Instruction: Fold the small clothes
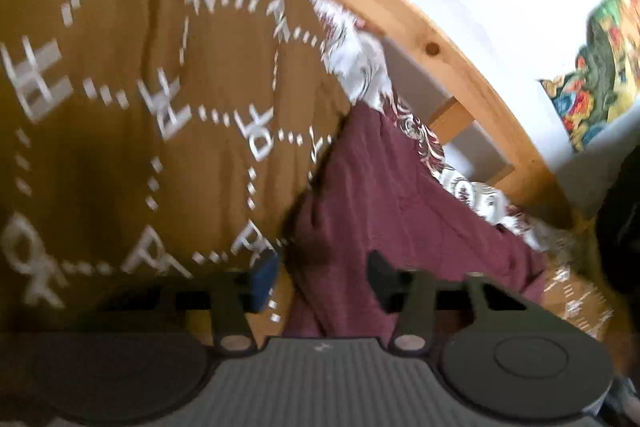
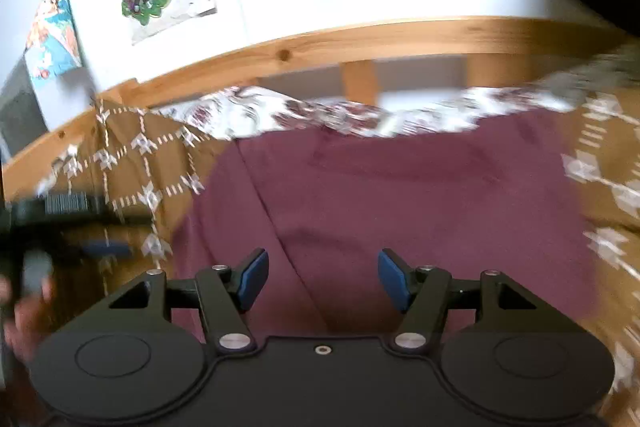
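We hold both grippers over a maroon garment (image 2: 400,195) that lies spread on the mustard patterned bedspread (image 1: 120,147), close to the bed's far edge by the wooden rail (image 2: 360,39). The right gripper (image 2: 323,279) hovers with fingers spread wide and empty above the cloth's near edge, and the left gripper (image 1: 320,281) likewise gapes over its left edge, gripping nothing. We judge the fold is only being lined up: next, each should descend and pinch an edge or corner.
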Motion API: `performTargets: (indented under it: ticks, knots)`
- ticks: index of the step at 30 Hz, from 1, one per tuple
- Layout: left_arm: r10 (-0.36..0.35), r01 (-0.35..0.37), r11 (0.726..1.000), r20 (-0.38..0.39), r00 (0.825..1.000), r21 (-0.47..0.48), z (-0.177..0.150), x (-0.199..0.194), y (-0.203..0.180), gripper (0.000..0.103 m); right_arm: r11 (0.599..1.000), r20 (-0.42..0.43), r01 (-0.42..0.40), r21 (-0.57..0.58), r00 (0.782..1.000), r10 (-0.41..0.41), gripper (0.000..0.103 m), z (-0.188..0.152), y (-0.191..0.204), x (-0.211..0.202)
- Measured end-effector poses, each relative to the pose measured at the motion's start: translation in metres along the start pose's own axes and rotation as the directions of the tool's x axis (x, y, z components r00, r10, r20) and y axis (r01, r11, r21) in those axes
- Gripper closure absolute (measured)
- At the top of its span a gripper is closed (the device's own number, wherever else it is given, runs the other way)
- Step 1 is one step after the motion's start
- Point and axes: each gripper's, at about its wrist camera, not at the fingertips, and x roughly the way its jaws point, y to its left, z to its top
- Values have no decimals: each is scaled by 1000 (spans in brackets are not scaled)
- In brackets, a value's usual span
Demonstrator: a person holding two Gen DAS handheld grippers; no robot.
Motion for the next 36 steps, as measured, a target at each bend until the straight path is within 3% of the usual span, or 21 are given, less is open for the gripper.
performTargets:
  ticks: [4,7,10,12,13,14,15,17,21,25,30,31,33,34,35,36]
  knots:
    - [-27,26,999,-19,999,-26,1,15,10,69,995,-19,-98,-19,995,98,40,48,14,65]
    - [-12,11,998,-26,1000,-62,2,22,15,69,985,-53,-158,-63,986,155,39,76,33,110]
    - [-27,24,994,-24,999,-104,3,26,23,69,982,-80,-169,-79,983,163,26,91,51,144]
    - [-40,38,993,-14,999,-111,5,28,24,69,981,-89,-170,-98,983,161,24,97,61,161]
    - [-49,49,993,-2,999,-108,6,28,24,75,980,-103,-170,-108,982,159,24,99,65,173]
    - [-60,60,993,8,998,-104,7,28,24,95,979,-119,-170,-115,980,156,28,100,68,182]
    - [-66,67,992,9,998,-109,7,28,25,96,979,-131,-167,-119,980,151,36,100,70,189]
    - [-78,81,986,27,997,-143,9,22,27,98,977,-159,-167,-132,976,145,91,101,74,202]
    - [-75,103,974,142,987,-201,12,-2,28,99,967,-119,-195,-167,977,176,102,108,86,197]
    - [-50,95,971,201,978,-219,11,-13,28,99,965,-12,-203,-166,979,204,102,123,89,185]
    - [35,-7,972,114,993,-237,16,-1,32,97,960,-43,-209,-187,978,205,101,125,102,205]
    - [55,-32,972,97,994,-231,17,0,31,96,960,-57,-203,-191,979,196,99,123,104,208]
    - [79,-60,976,86,993,-207,18,-1,26,94,966,-58,-180,-184,983,172,86,119,103,209]
    - [88,-70,977,83,993,-202,21,-1,22,83,971,-49,-154,-183,988,148,73,118,102,206]
    - [88,-71,979,83,993,-192,23,-3,19,64,973,-42,-140,-183,990,135,66,115,100,201]
    - [81,-64,982,88,993,-179,25,-4,14,55,974,-36,-128,-184,992,124,63,114,96,193]
